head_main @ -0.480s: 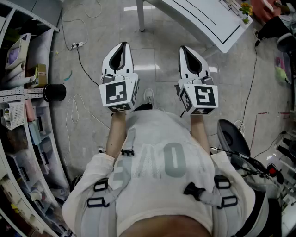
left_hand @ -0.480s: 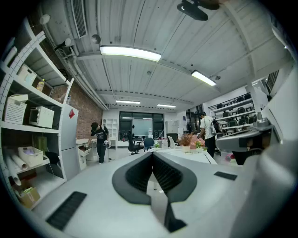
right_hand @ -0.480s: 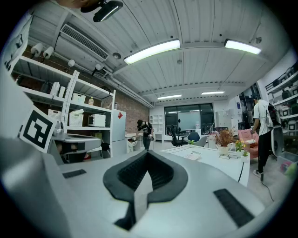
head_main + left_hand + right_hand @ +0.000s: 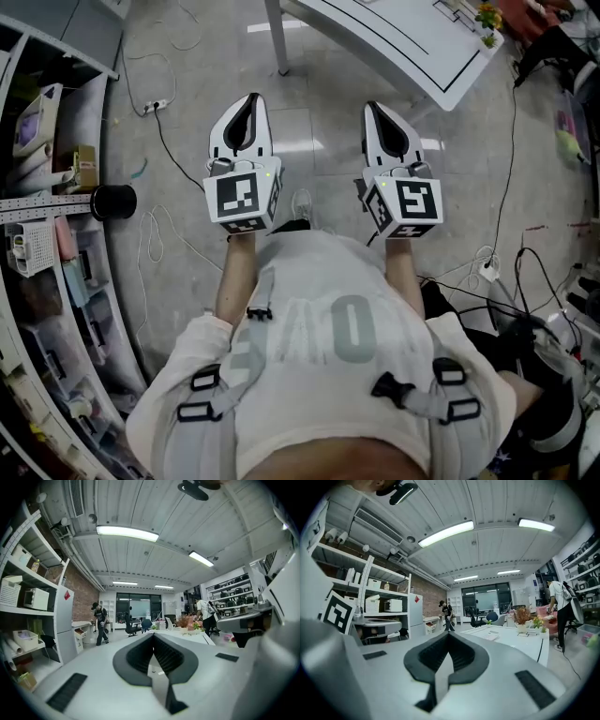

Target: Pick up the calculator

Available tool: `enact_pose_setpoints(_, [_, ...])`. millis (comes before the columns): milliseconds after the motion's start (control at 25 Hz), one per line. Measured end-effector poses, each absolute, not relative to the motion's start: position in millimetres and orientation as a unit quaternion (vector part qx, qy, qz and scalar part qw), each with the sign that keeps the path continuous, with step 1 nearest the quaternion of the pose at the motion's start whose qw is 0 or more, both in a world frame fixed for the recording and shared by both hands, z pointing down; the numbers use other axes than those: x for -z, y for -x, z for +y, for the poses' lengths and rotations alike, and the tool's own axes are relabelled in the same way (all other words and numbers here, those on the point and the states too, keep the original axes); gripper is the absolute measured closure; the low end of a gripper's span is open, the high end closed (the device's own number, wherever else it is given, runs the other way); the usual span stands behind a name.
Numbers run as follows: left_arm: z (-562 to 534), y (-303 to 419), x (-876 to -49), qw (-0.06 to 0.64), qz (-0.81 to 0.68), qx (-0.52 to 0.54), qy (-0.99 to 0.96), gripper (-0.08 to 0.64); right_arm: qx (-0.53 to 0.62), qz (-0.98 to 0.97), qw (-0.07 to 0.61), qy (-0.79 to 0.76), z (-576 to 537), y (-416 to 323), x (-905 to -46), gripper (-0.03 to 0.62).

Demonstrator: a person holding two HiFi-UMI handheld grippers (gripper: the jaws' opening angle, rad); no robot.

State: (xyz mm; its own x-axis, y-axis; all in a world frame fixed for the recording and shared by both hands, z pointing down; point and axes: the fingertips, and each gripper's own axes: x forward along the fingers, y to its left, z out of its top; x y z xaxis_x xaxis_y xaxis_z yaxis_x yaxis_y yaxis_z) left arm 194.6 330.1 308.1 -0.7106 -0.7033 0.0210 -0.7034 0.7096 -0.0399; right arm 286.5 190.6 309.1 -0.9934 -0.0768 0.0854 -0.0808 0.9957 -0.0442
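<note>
Tools closed and empty: left tool (image 4: 250, 97), right tool (image 4: 372, 106).

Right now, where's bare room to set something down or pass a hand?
Free: floor bordered by the table leg, left gripper and right gripper; the white table near its edge. Crowded: shelves on the left, cables on the right.

White table (image 4: 394, 33), shelves (image 4: 33, 248), power strip (image 4: 156, 106)
</note>
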Motion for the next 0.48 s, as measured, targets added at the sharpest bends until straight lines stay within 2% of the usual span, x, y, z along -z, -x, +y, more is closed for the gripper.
enact_pose_setpoints(480, [320.7,-163.8,-310.6,0.002,-0.924,-0.024,-0.381,0.540,-0.036,-0.998,0.045,-0.028,184.2,-250.4,-316.1,0.584])
